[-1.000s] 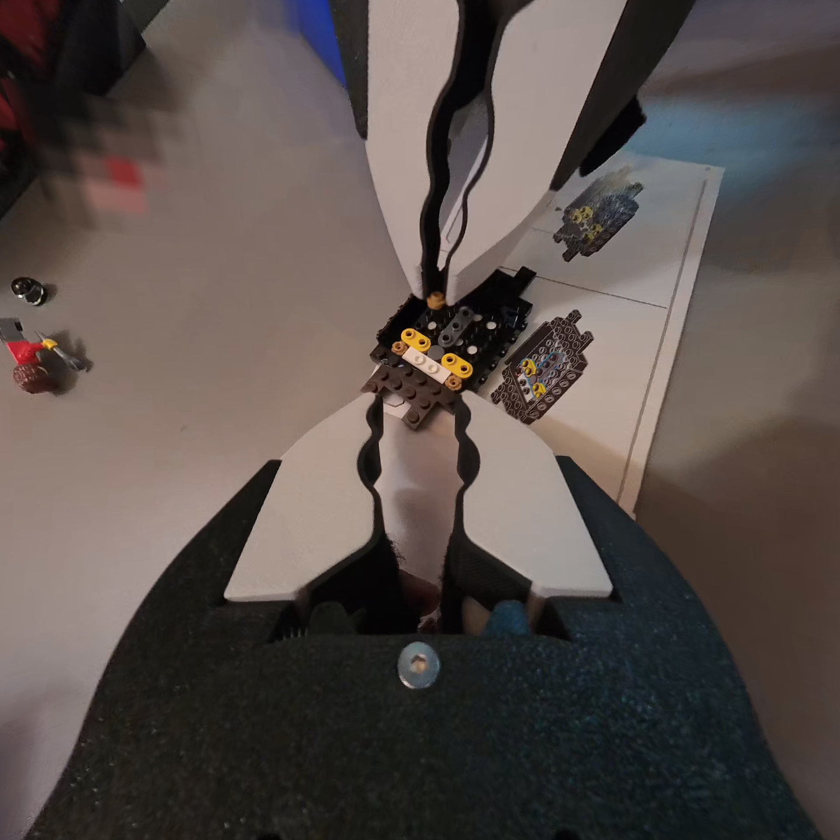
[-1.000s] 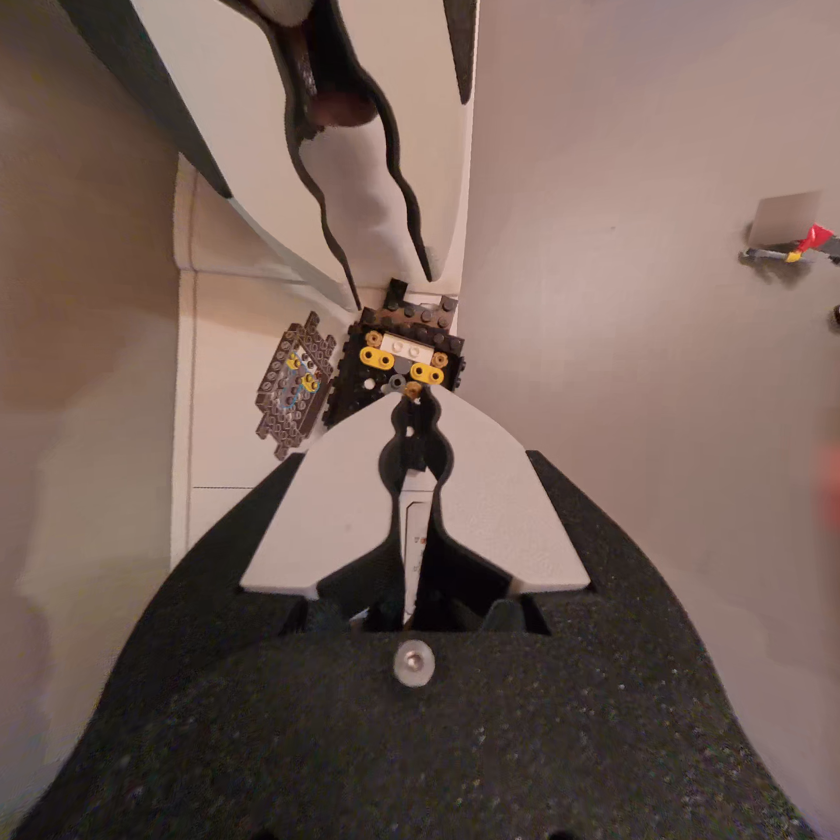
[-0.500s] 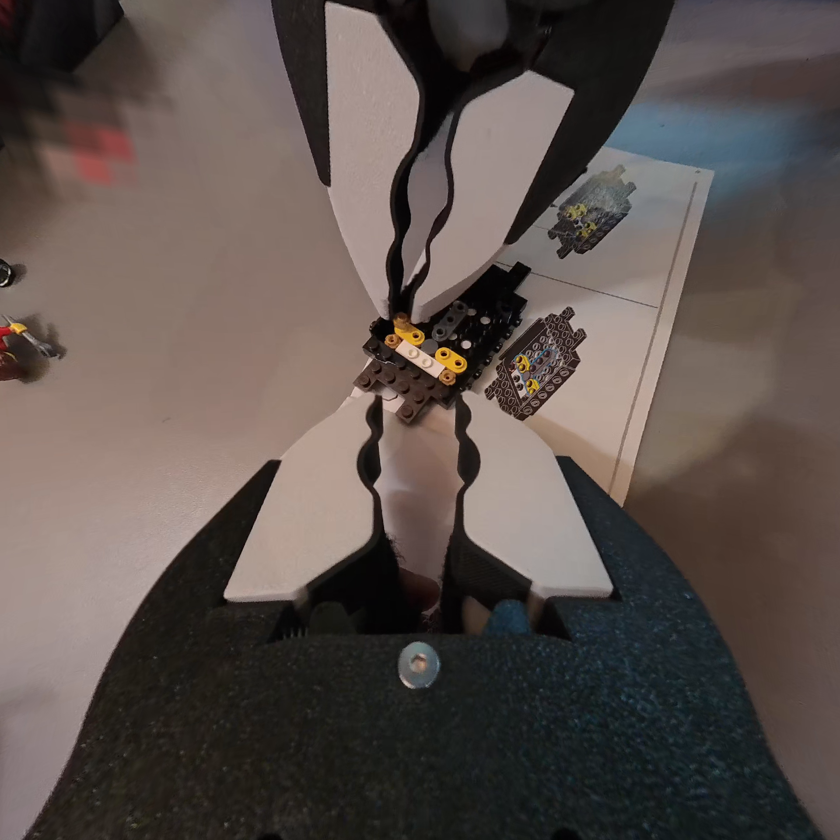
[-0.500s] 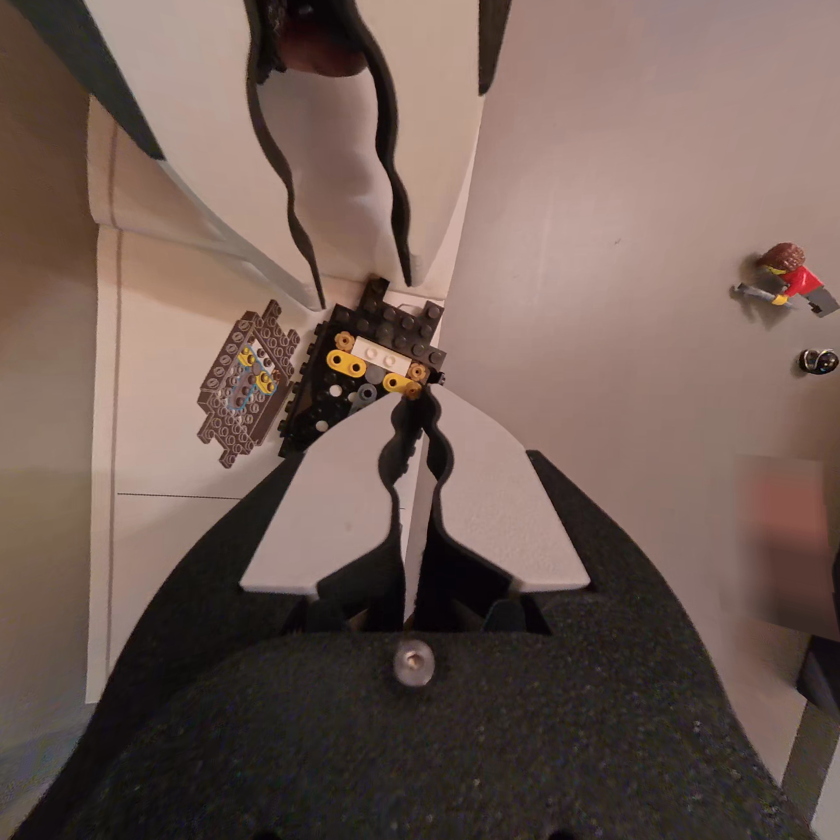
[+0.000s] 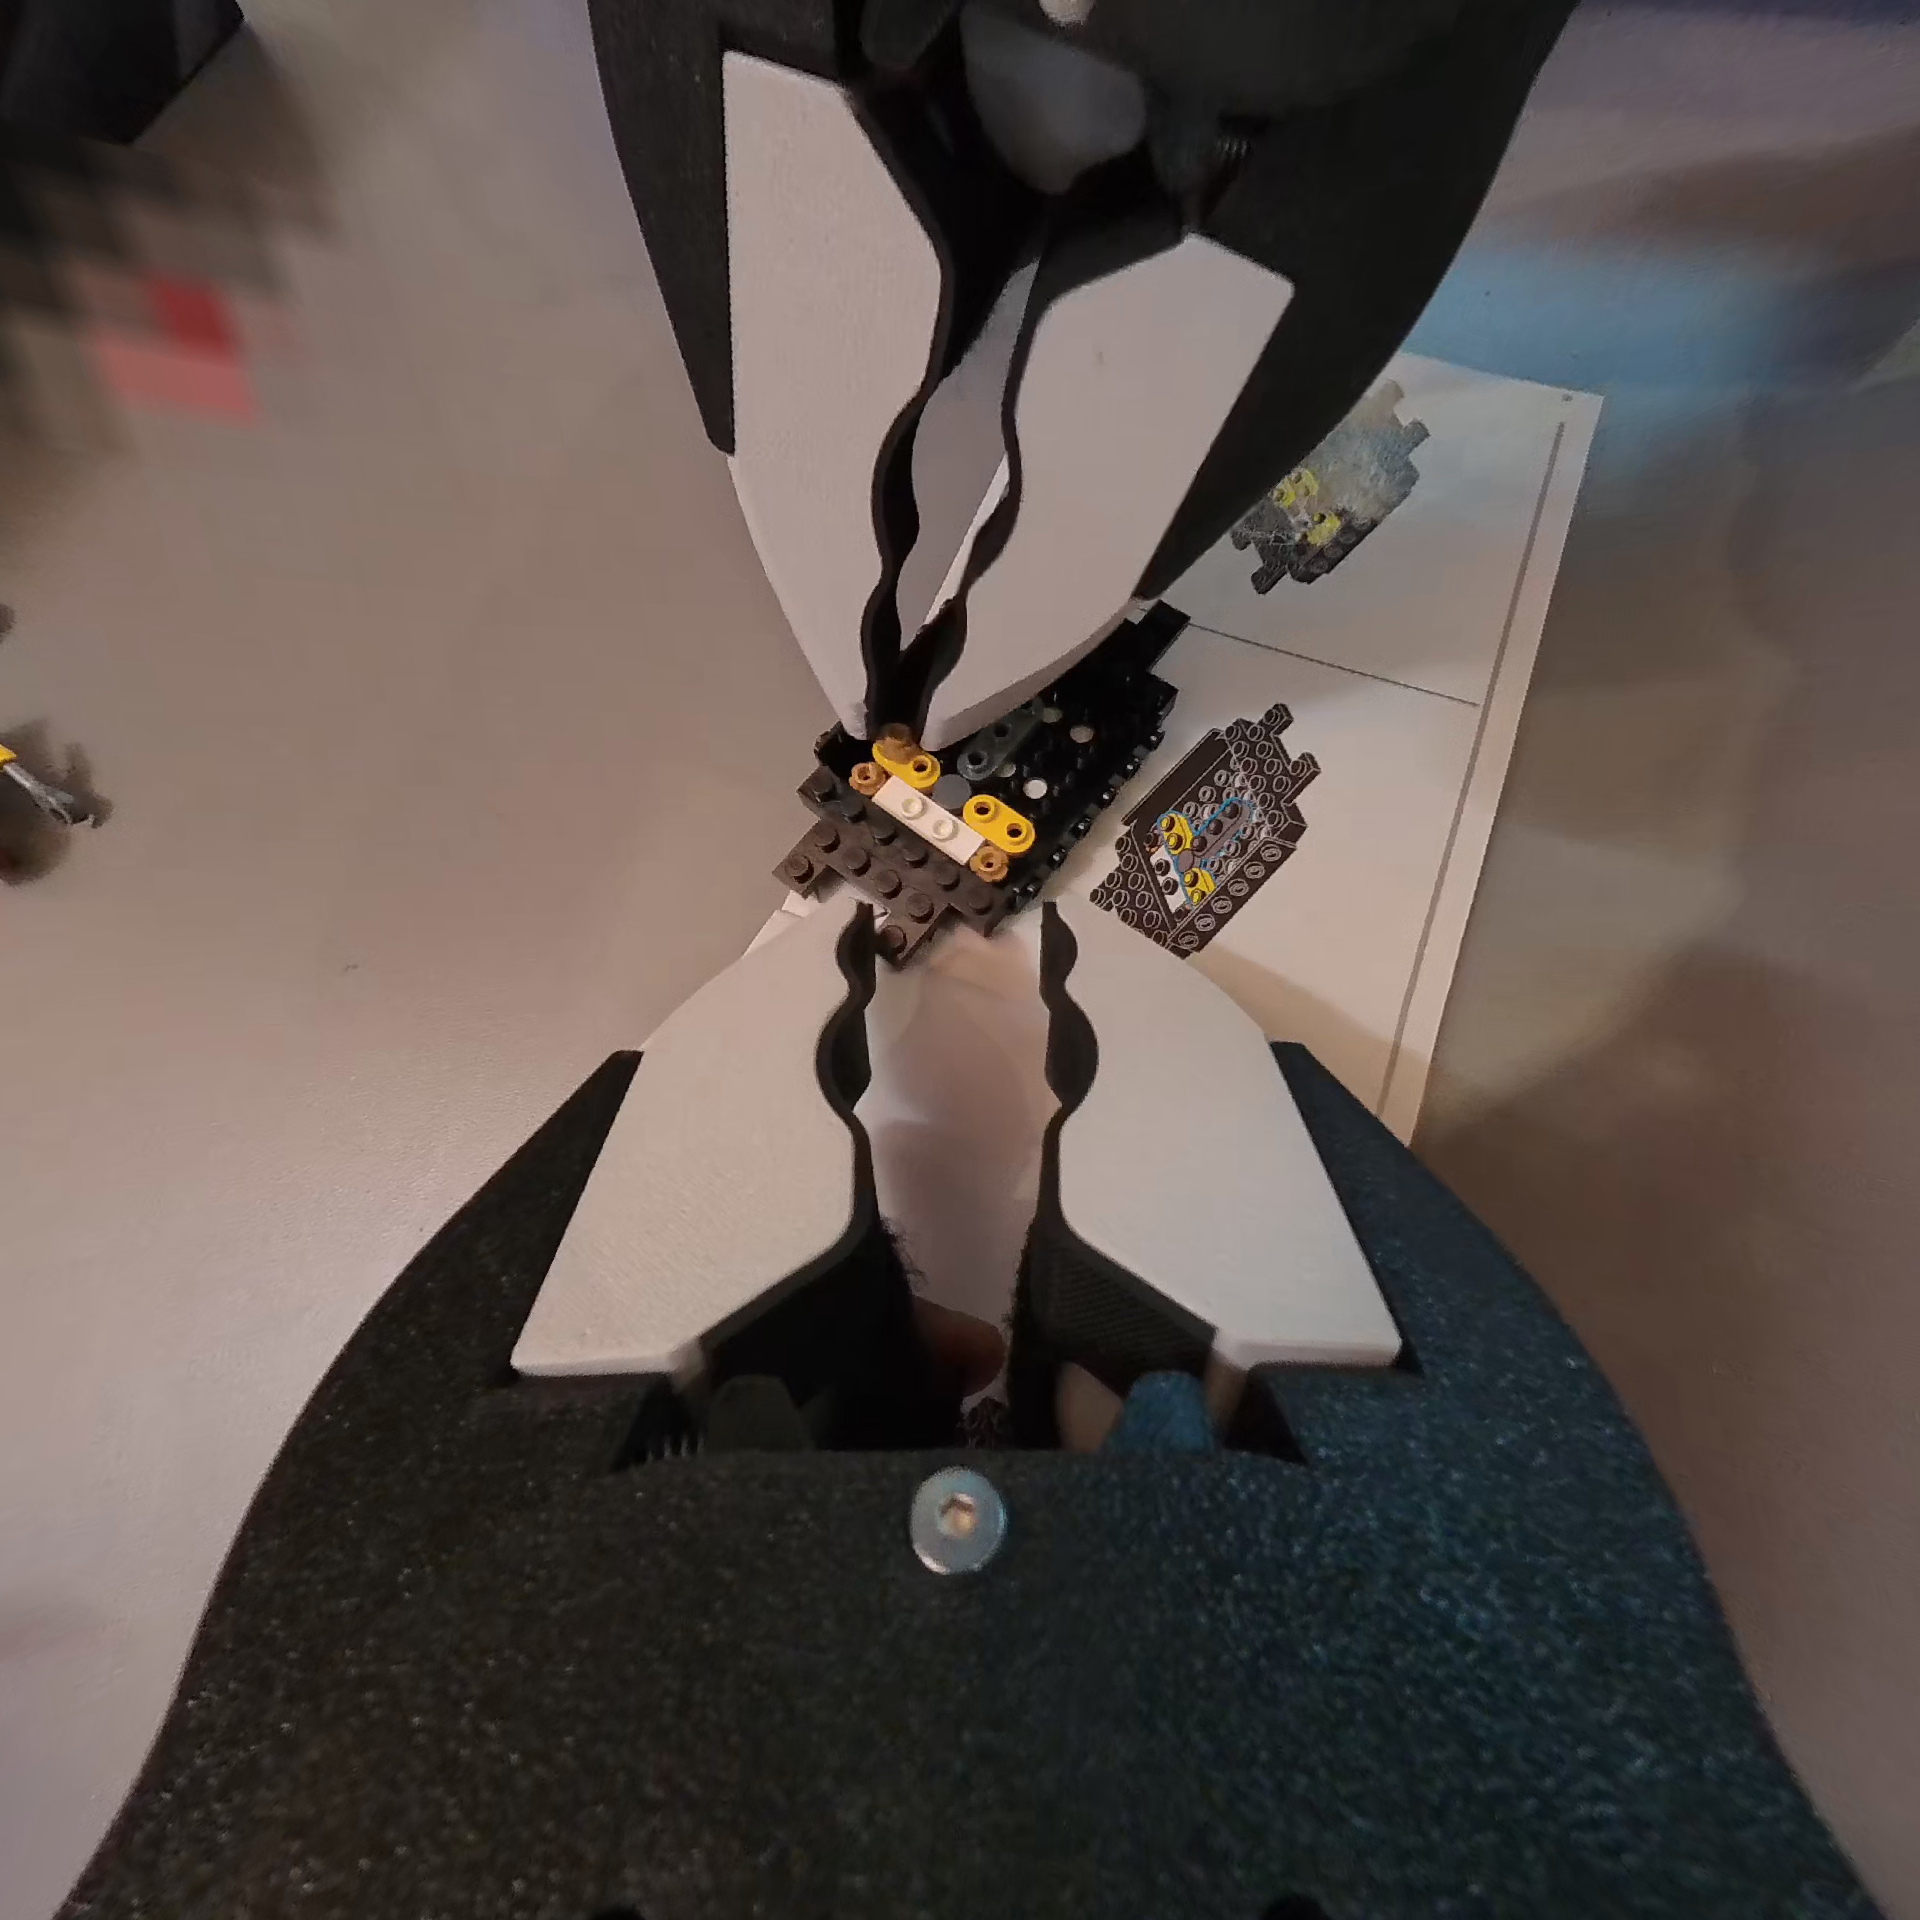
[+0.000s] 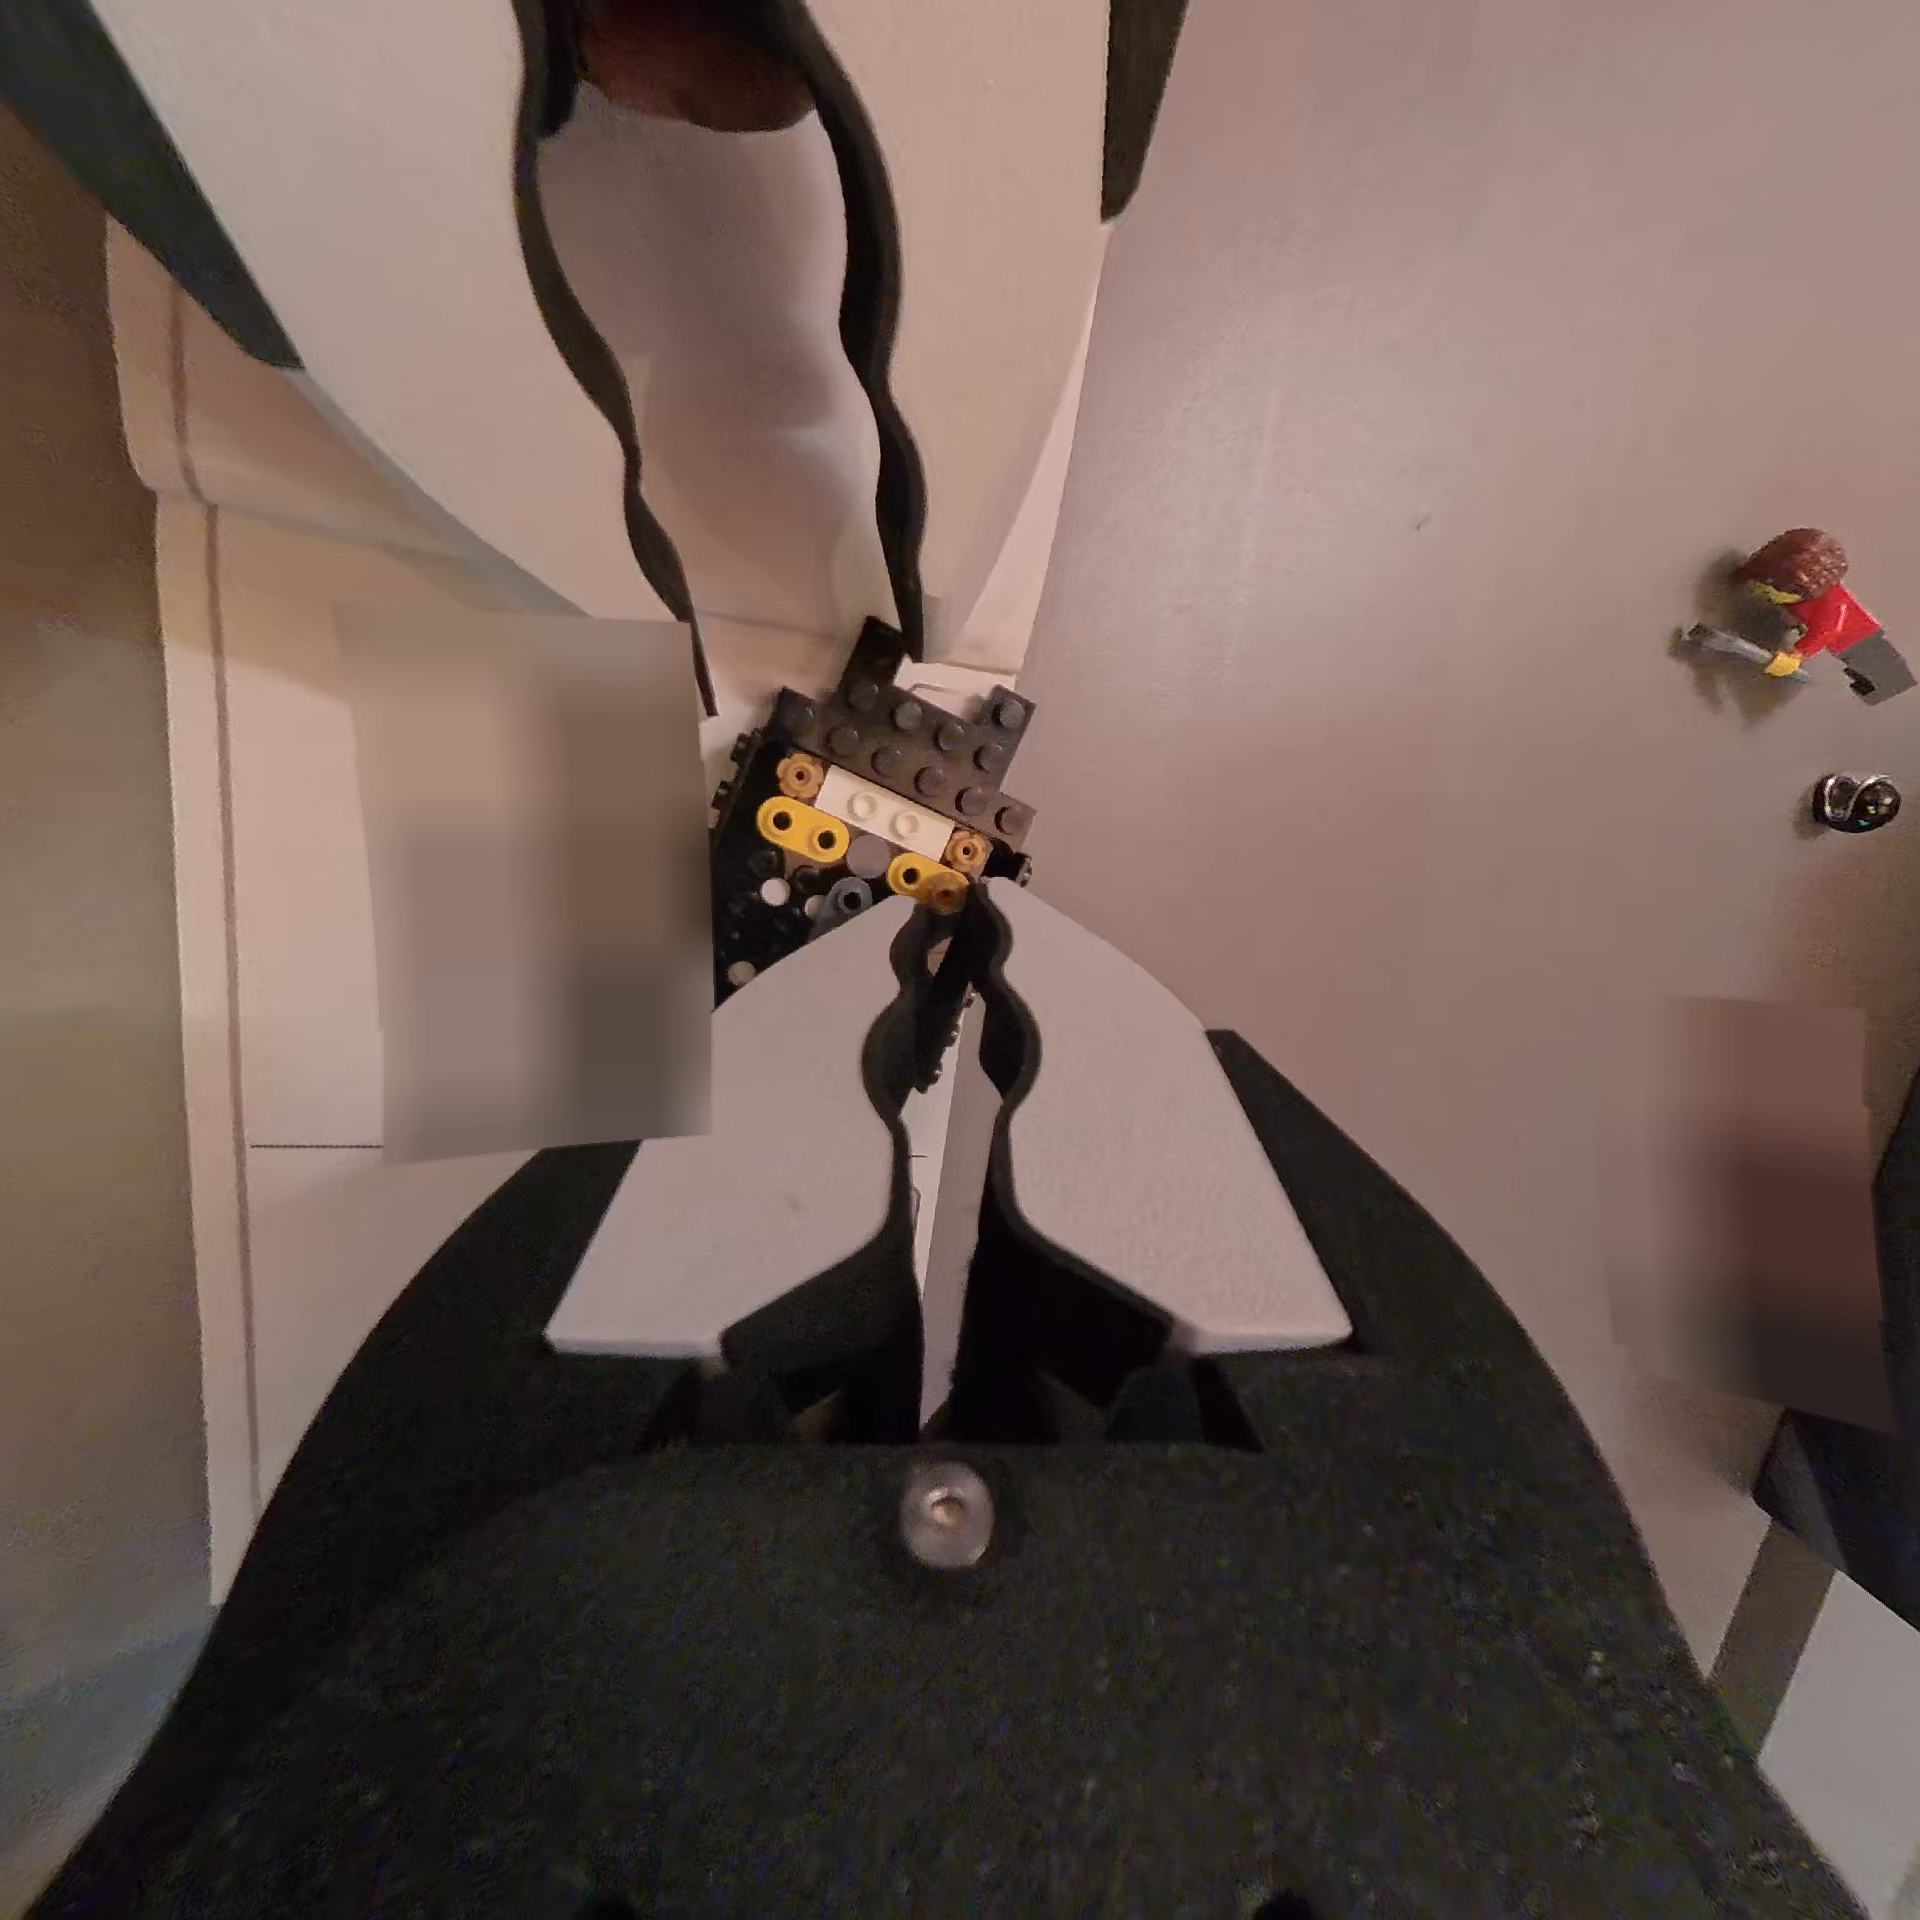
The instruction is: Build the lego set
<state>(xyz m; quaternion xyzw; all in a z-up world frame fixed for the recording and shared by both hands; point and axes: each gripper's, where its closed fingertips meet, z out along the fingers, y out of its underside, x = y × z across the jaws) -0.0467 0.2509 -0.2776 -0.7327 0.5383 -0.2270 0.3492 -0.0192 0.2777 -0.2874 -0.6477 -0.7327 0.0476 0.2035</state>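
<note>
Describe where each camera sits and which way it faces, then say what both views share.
Left wrist view: mounted on the left gripper, it looks down along its white fingers at the brick model by the instruction sheet. The right gripper points back at it.
Right wrist view: mounted on the right gripper, it faces the opposite way. Its own fingers pinch a tan round piece on the model, and a minifigure lies off to the right.
Shared: the model, the sheet and both grippers, tip to tip.
</note>
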